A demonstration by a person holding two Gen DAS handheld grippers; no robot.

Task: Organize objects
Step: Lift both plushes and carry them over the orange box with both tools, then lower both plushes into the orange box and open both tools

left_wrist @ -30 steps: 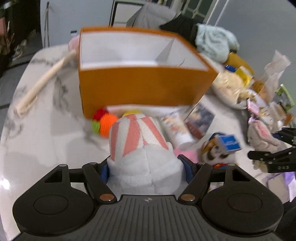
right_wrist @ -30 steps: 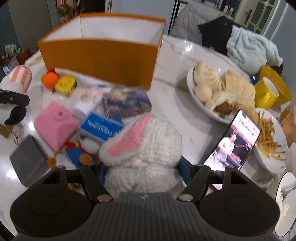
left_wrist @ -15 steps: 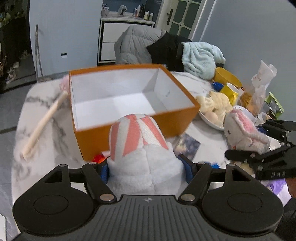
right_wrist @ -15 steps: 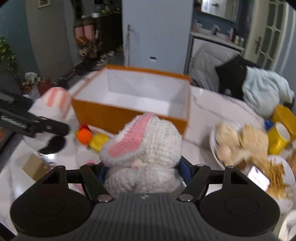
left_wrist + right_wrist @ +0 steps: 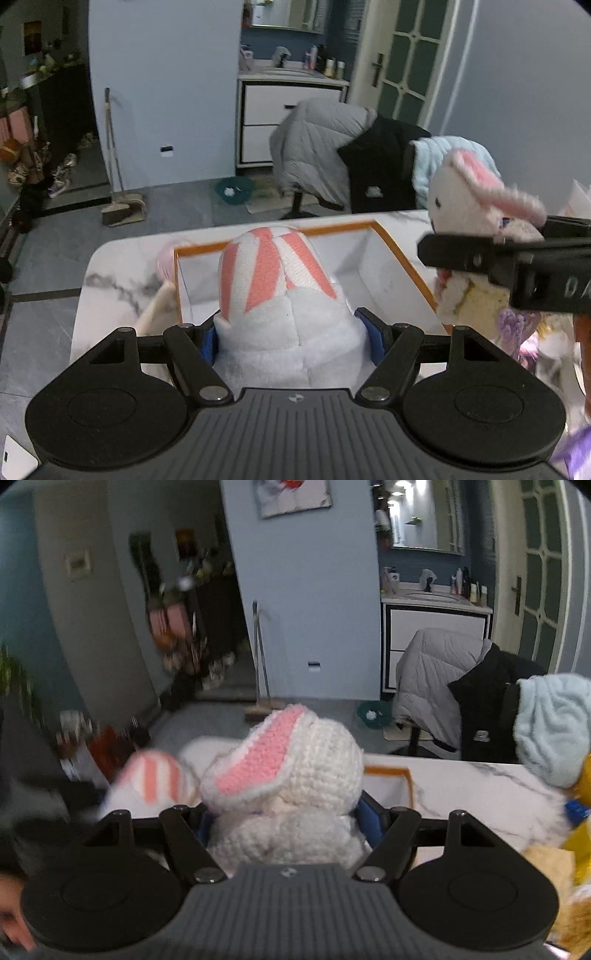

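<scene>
Left wrist view: table (image 5: 110, 266) runs under everything, marble, with the orange box (image 5: 402, 258) sitting on it ahead of you. Box looks empty inside as far as you can see past the toy; its near part is hidden. Nothing is stowed yet, so I'd call the task early: two toys lifted, none dropped in.

Your left gripper (image 5: 291, 339) is pinching the striped plush (image 5: 273, 280), white with pink stripes, held above the box opening. Blue pads (image 5: 373, 336) press into its sides.

Your right gripper (image 5: 284, 823) is clamped on the bunny (image 5: 295, 775), crochet, pink-lined ear flopped forward. From the left view the bunny (image 5: 469, 206) hangs over the box's right wall, black finger across its body. From the right view you only catch a corner of the box (image 5: 395, 775), with the striped plush (image 5: 155, 779) blurred just beside the bunny.

Left to do, by my read: lower both into the box and release. Other clutter at the right edge of the table is too blurred to name.
</scene>
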